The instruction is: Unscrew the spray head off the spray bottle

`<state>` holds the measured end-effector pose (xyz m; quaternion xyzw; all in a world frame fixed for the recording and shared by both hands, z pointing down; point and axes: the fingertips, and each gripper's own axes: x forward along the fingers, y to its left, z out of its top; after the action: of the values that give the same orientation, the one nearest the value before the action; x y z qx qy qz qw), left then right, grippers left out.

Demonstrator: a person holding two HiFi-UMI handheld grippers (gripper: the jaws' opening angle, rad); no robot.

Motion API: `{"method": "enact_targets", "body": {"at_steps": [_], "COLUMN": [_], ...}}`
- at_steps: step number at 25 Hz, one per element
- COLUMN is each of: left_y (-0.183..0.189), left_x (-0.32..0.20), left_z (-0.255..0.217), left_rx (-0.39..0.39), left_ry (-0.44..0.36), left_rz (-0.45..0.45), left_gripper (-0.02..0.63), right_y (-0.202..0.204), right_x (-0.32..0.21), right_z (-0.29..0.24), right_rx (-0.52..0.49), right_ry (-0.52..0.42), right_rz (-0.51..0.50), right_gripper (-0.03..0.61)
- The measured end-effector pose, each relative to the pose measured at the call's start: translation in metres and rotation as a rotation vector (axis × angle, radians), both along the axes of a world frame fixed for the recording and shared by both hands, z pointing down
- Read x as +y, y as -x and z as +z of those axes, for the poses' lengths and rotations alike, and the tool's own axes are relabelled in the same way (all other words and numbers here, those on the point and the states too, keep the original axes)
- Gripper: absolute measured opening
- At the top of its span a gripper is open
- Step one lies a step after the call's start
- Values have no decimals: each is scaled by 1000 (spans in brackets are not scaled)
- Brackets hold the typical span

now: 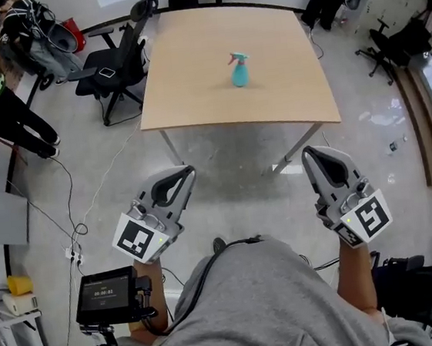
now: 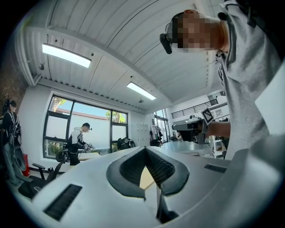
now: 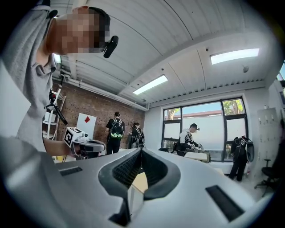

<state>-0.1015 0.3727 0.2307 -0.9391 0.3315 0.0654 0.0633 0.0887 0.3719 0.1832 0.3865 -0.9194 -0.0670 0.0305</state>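
A teal spray bottle [image 1: 239, 72] with a pink trigger head stands upright near the middle of a light wooden table [image 1: 191, 93], far ahead of both grippers. My left gripper [image 1: 188, 171] is held low in front of my body, left of centre, jaws shut and empty. My right gripper [image 1: 309, 154] is level with it on the right, also shut with nothing held. In the left gripper view the closed jaws [image 2: 144, 149] point level into the room; the right gripper view shows its jaws [image 3: 140, 150] closed the same way. The bottle appears in neither gripper view.
A black office chair [image 1: 115, 67] stands at the table's left edge, another chair [image 1: 391, 44] at the far right. Cables run over the grey floor [image 1: 230, 159] at the left. A small screen on a stand [image 1: 106, 295] sits by my left side. Several people stand near the windows.
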Motion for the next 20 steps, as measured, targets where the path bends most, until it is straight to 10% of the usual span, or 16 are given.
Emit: {"method": "enact_targets", "body": {"at_steps": [4,11,20], "left_y": [6,-2,-41], "left_x": [-7,-24,-128], "left_z": [5,54,38], "left_rx": [11,-28,-34], "left_ry": [-54,155,112], "left_rz": [63,21,-17], "left_gripper": [3,3,3], "right_y": [8,-11,-31], "right_x": [-16,-30,-144], "right_z": [1,45,42], "right_rx": [-55,31,-8], "right_ry": [-18,128,96], "right_rz": [12,36,-32], "right_gripper": [6,6,6]}}
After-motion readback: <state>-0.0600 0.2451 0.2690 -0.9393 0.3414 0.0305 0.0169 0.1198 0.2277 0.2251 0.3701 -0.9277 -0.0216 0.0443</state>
